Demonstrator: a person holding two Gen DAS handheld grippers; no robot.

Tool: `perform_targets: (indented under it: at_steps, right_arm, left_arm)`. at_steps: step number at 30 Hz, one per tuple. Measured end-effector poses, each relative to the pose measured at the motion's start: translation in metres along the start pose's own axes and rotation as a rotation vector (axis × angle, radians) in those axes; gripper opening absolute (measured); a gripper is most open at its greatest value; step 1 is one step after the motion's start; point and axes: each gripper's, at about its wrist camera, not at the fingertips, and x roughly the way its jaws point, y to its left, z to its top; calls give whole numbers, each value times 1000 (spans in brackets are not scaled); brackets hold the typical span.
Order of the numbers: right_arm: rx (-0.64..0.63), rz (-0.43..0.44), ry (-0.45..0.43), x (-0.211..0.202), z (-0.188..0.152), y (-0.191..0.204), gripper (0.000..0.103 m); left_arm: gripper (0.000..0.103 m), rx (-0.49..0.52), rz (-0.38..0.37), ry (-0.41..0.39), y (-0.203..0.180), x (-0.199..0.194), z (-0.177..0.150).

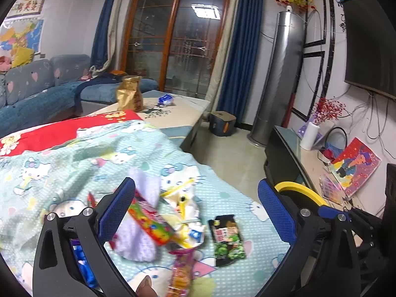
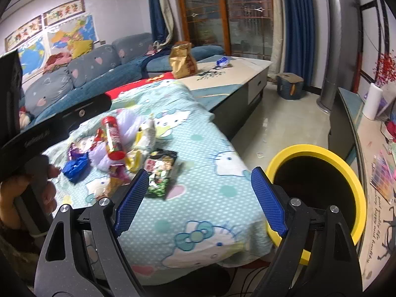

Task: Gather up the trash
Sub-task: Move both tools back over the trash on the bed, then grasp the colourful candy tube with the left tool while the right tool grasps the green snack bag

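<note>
Several pieces of trash lie in a pile on a pale blue cartoon-cat cloth [image 2: 198, 148]. Among them are a black-and-green snack packet [image 1: 229, 240] [image 2: 160, 173], a colourful wrapper [image 1: 148, 220], a white-and-yellow wrapper [image 1: 183, 212], a red-capped tube [image 2: 112, 136] and a crumpled blue wrapper [image 2: 75, 165]. My left gripper [image 1: 196, 210] hangs open just above the pile, touching nothing. My right gripper [image 2: 200, 198] is open and empty over the cloth's near edge. A yellow-rimmed bin [image 2: 309, 148] [image 1: 302, 190] stands right beside it. A hand [image 2: 22, 193] holds the other tool at the left.
A low table [image 1: 173, 118] behind the cloth carries a gold bag [image 1: 130, 94] and a blue wrapper [image 1: 166, 99]. A blue sofa [image 1: 37, 86] lies to the left. A cabinet [image 2: 346, 113] with a paper roll [image 2: 373, 101] runs along the right. Bare floor [image 2: 284, 128] lies between them.
</note>
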Motion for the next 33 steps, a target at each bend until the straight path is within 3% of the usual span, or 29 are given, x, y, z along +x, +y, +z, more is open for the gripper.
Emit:
perform_targets:
  at_steps: [12,18,33]
  right_arm:
    - [-52,77,21,16,2,36,77]
    - [-68,89,32,28,2,45,77]
    - [30,75,159,85,-7,25,74]
  left_arm:
    - [96,-53,67,7,34,-6,-4]
    - [96,-93,119,56,53,-2,-9]
    - [94,-256,50,176,78,32,-17]
